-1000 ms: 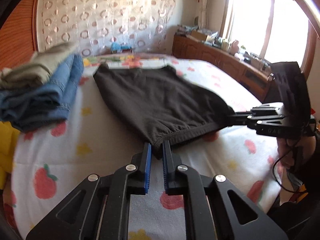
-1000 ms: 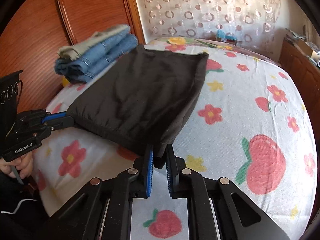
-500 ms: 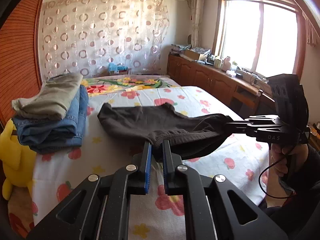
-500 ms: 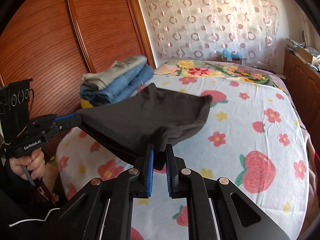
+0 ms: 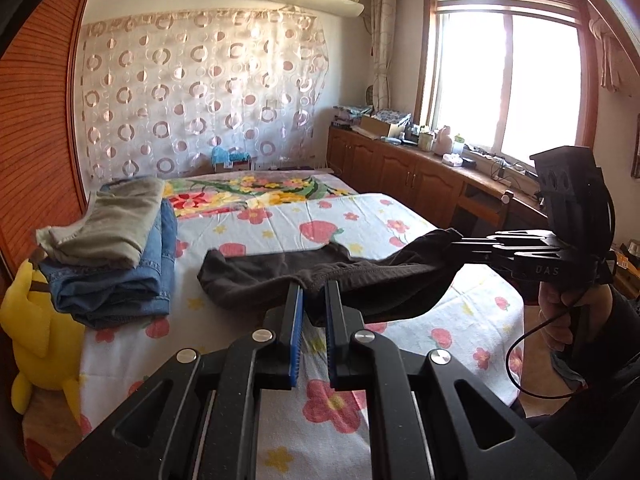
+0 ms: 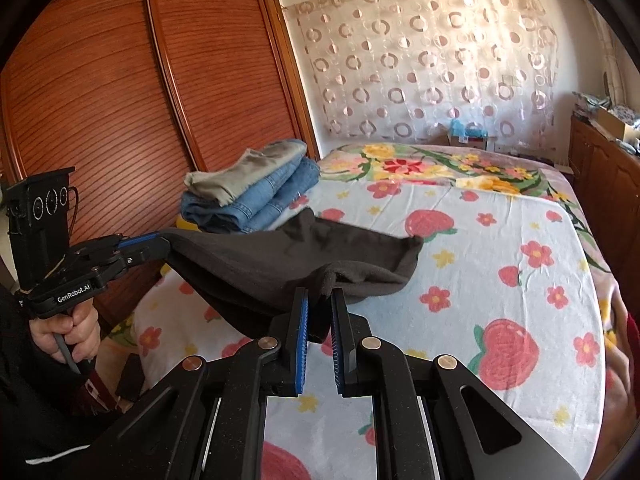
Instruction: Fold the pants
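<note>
While both my jaws pinch the near hem, the dark pants (image 5: 280, 280) hang between left gripper (image 5: 311, 300) and right gripper (image 6: 319, 308), far end on the bed (image 6: 520, 248) toward frame top; fold goes forward, both hands equally near.

2 grippers (image 5: 312, 292) (image 6: 320, 298), 1 dark pants (image 5: 360, 276), 3 folded garments (image 5: 108, 256), 1 yellow plush (image 5: 36, 340).
</note>
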